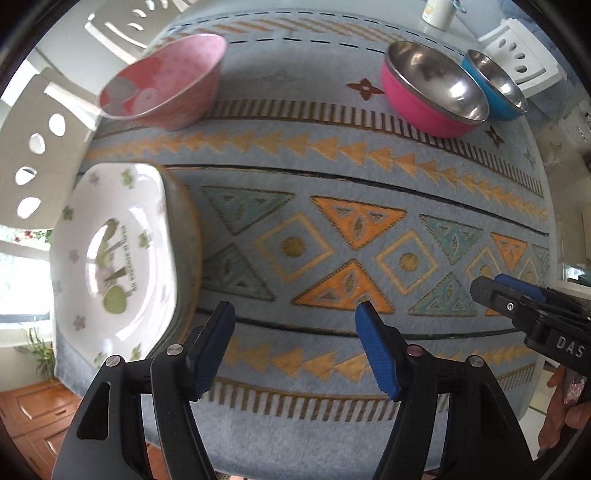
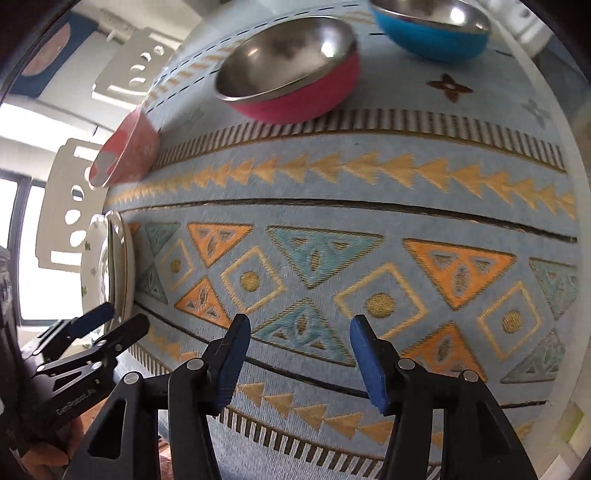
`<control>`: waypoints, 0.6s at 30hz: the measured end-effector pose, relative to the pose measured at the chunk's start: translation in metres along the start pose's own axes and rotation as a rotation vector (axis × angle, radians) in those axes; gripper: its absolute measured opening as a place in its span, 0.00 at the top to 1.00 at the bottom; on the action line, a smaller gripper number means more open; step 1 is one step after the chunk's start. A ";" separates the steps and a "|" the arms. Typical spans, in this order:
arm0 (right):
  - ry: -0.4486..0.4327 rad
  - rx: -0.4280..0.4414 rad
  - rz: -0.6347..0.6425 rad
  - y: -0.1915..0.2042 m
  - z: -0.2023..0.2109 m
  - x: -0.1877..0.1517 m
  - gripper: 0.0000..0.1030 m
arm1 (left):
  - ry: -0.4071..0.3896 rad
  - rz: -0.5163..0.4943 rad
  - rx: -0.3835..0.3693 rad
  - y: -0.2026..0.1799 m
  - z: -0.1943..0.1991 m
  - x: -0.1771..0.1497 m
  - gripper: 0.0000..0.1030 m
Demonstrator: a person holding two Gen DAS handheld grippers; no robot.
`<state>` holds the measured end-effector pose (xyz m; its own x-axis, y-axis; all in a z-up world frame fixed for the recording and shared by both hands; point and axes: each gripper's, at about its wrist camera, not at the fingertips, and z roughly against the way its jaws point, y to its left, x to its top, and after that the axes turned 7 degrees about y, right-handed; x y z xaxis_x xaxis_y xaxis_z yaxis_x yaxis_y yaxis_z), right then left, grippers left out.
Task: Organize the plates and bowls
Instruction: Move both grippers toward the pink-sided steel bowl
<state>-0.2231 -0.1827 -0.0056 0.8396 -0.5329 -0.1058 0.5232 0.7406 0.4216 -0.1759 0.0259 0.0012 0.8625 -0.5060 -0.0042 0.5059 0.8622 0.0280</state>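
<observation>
A white square plate [image 1: 110, 258] with a green tree print lies on a darker-rimmed plate [image 1: 186, 236] at the table's left edge; the stack is seen edge-on in the right wrist view [image 2: 114, 266]. A pink patterned bowl [image 1: 166, 85] [image 2: 125, 151] stands behind it. Farther right are a steel bowl with a pink outside [image 1: 432, 88] [image 2: 291, 70] and one with a blue outside [image 1: 498, 88] [image 2: 432, 29]. My left gripper [image 1: 295, 308] [image 2: 123, 317] is open just right of the plates, nothing between its fingers. My right gripper [image 2: 300, 321] [image 1: 495, 286] is open over bare cloth, holding nothing.
A blue cloth [image 1: 332, 177] with orange and teal triangles covers the table. White chairs [image 1: 37, 147] [image 1: 517, 55] stand along its left and far sides. A pale mug [image 1: 439, 13] stands at the far right. A hand [image 1: 565, 417] shows at the lower right.
</observation>
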 end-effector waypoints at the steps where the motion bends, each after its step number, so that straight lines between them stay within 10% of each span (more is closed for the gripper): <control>1: -0.004 0.010 -0.014 -0.003 0.002 0.001 0.47 | 0.008 -0.003 -0.004 -0.002 0.000 0.004 0.36; 18: -0.154 0.135 -0.204 -0.021 0.045 0.105 0.47 | -0.082 -0.065 -0.069 -0.039 0.025 0.151 0.36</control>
<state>-0.1527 -0.2727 0.0154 0.6811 -0.7292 -0.0671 0.6463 0.5555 0.5231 -0.0654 -0.0849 0.0242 0.8255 -0.5590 0.0780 0.5628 0.8257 -0.0385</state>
